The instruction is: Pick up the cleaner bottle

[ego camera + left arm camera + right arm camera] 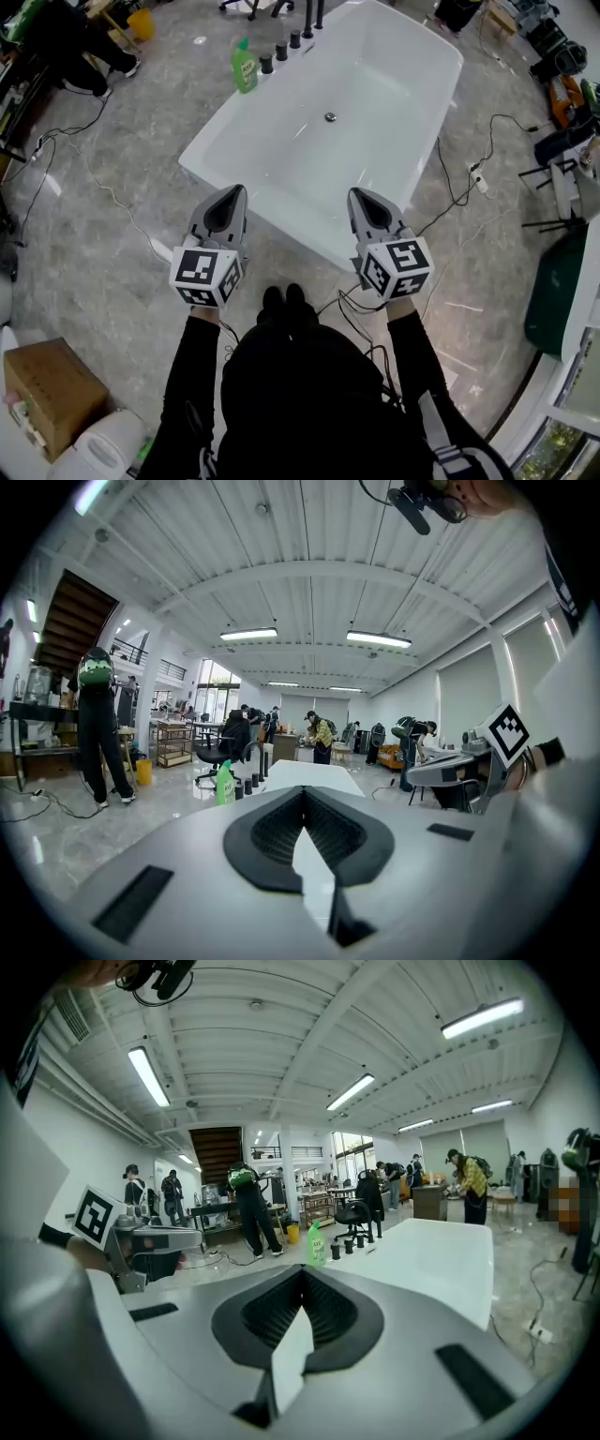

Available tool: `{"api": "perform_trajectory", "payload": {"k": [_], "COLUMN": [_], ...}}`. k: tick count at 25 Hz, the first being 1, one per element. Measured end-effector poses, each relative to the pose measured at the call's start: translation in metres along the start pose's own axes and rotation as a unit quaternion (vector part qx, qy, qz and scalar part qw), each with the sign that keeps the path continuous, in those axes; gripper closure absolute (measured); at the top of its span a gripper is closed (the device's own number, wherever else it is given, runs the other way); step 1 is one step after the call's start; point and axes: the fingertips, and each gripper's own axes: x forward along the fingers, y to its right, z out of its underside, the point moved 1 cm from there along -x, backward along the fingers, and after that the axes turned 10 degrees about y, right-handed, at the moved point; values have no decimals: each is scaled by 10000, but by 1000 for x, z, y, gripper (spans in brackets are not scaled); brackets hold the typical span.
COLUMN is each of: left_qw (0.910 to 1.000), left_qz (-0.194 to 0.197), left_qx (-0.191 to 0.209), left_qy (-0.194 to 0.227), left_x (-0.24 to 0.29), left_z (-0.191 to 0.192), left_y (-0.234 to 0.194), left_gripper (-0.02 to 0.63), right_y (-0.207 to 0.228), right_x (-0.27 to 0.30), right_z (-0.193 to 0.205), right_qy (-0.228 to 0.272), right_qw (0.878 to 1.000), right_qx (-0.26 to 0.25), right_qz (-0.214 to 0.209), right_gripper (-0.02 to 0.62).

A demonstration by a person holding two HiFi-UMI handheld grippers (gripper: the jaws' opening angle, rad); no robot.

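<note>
The floor [112,244] is grey, marbled stone with a sheen, and loose black cables [450,187] trail across it. One white freestanding bathtub [394,94] stands on it at a slant, with a single round drain [330,117] in its bottom. The gripper views show a large open hall with a ribbed white ceiling, strip lights, a dark staircase [70,621] and desks along the far side.

One green cleaner bottle [244,66] stands upright on the tub's far left corner. Just beside it on the rim run three short black knobs [280,52] in a row. Taller black tap fittings rise behind them, two I think, though the frame's top edge cuts them off.

There are two grippers, held level over the tub's near rim and well apart from the bottle. The left gripper [232,194] has its jaws pressed together with nothing between them, and the right gripper [362,196] is the same, its tips meeting and empty.

Around the edges sit one cardboard box [52,389] and one yellow bucket [141,23]. One black office chair [211,757] stands beyond the tub. Several people stand or bend at the desks.
</note>
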Motion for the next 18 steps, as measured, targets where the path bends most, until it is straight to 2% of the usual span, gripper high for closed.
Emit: {"api": "perform_trajectory", "payload": {"k": [9,18], "left_qw": [9996,9994], "left_qz": [-125,-296], "left_qx": [202,27], "left_qy": [122,182], "left_x": [18,31], "left_z": [-12,-15], "left_y": [-4,-14], "left_gripper": [598,598], "right_y": [11,20], "right_x": [9,16], "right_z": [-7,-11], "right_qy": [108,110], "right_qw": [9998,9997], "right_qx": [44,38], "right_qz": [-148,-215], "right_gripper": [594,594]}}
